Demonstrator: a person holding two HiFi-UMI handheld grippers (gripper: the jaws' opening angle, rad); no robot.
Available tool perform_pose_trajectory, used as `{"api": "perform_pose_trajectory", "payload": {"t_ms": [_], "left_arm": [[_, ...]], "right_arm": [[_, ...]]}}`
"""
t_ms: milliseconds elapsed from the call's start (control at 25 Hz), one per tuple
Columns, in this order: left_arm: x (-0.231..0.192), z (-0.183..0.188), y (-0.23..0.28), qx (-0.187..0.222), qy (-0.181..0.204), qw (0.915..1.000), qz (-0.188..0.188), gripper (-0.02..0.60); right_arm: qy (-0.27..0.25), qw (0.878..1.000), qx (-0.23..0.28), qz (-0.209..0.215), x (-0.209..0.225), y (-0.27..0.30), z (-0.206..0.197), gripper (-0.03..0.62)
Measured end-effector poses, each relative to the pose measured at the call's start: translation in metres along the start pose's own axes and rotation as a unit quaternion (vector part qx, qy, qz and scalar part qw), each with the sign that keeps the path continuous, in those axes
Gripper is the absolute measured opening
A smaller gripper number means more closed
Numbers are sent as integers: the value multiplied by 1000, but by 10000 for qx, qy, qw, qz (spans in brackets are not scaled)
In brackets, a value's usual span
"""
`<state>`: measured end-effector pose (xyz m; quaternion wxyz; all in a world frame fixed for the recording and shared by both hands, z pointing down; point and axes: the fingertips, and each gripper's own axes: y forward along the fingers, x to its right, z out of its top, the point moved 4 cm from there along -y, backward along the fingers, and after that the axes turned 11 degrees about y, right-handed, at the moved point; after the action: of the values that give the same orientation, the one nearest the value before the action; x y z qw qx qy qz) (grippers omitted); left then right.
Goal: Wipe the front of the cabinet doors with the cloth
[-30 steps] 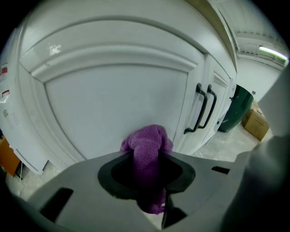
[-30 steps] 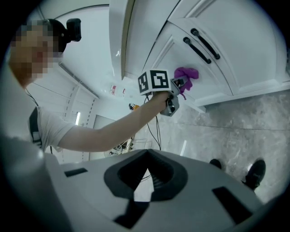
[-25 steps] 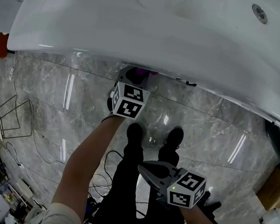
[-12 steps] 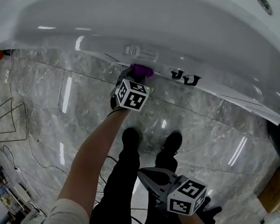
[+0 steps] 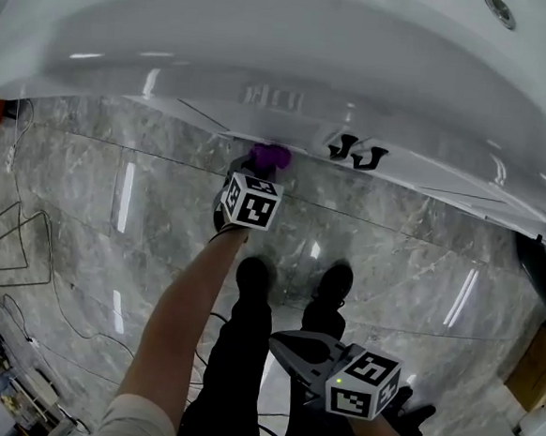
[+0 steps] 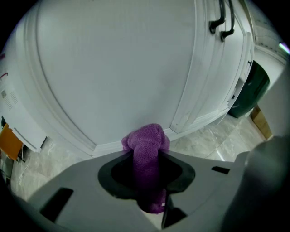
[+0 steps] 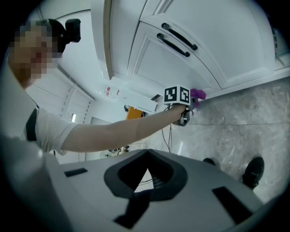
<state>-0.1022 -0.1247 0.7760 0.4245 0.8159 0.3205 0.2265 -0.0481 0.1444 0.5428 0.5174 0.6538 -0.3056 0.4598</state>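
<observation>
The purple cloth (image 6: 146, 138) is pinched tight in the fingers of the left gripper (image 6: 147, 158) and pushed against the bottom of the white cabinet door (image 6: 118, 68) for rubbing. The right gripper (image 7: 145, 181) is closed, empty, held back.

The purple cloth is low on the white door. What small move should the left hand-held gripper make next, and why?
Probably slide the left hand-held gripper upward along the cabinet door: its cloth sits at the door's lower edge, and most of the door lies above.
</observation>
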Motion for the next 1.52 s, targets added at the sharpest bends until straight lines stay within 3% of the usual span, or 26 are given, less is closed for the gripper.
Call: {"api": "perform_pose_trajectory", "payload": {"t_ms": [200,480,560,640,720,840,920,960,1200,1400,1520], "left_arm": [[9,13,-79,304,-156,9991,-257,118],[18,72,-207,1160,-316,9916,-479,118],[16,93,-238,1514,-391,9866,-463,118],[13,114,-262,1861,-379,9808,-438,120],[8,137,-280,2180,-357,9743,-438,120],[2,166,-294,2547,-345,9653,-468,120],[1,180,-298,2702,-337,9608,-523,120],[1,186,-299,2760,-325,9590,-559,120],[7,211,-293,2966,-182,9531,-579,120],[17,215,-275,2974,-170,9538,-388,120],[20,215,-266,2944,-92,9554,-217,120]], "right_arm": [[67,10000,-37,40,-29,-7,-7,9],[306,9992,-202,158,-77,-19,-18,9],[129,9995,-300,-36,-79,-22,-21,9],[-433,9967,-444,-517,-73,-25,-21,9],[-1259,9833,-581,-1179,-65,-29,-17,9],[-2329,9478,-675,-2071,-54,-37,-4,9],[-2676,9301,-661,-2428,-55,-39,5,9],[-2688,9283,-601,-2497,-57,-39,8,9],[-1807,9617,109,-2057,-75,-39,12,9],[-1058,9809,433,-1576,-67,-45,10,9],[-1012,9848,446,-1341,-61,-52,14,9]]}}
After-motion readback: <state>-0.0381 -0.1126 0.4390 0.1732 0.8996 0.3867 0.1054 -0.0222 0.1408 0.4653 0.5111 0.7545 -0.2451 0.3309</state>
